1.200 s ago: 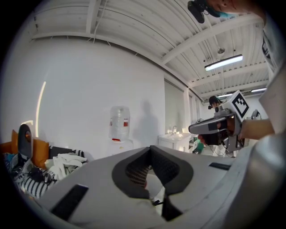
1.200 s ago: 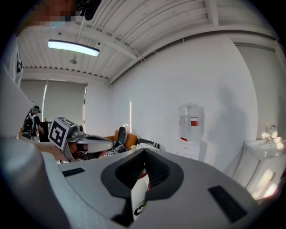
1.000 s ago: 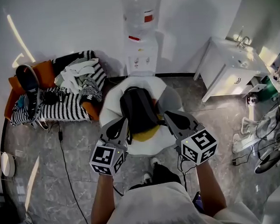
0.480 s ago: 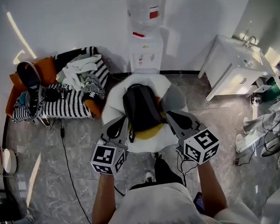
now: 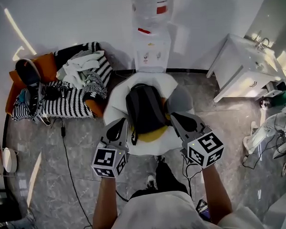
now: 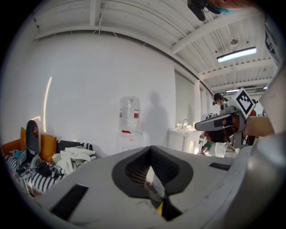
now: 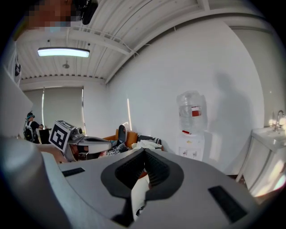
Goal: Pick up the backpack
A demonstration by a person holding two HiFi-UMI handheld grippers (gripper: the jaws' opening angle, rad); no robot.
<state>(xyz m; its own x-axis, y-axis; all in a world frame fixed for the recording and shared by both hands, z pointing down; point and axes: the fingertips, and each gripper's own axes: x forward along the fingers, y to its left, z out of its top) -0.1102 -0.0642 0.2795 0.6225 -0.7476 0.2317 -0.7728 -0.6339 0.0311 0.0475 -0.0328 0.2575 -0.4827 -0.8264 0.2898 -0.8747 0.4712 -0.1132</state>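
Here, the dark backpack [image 5: 143, 109] shows yellow at its lower edge.

Head view. At 12 o'clock I see a white water dispenser [image 5: 152, 56] carrying a clear bottle [image 5: 150, 6]. At 10 o'clock a black-and-white striped couch [image 5: 66, 110] bears a heap of pale clothes [image 5: 81, 71], with an orange cushion [image 5: 46, 68] beside them. At 2 o'clock stands a white sink cabinet [image 5: 241, 73]. A round white seat [image 5: 116, 96] fills the centre, and a black cable [image 5: 68, 170] trails across the floor at 8 o'clock.
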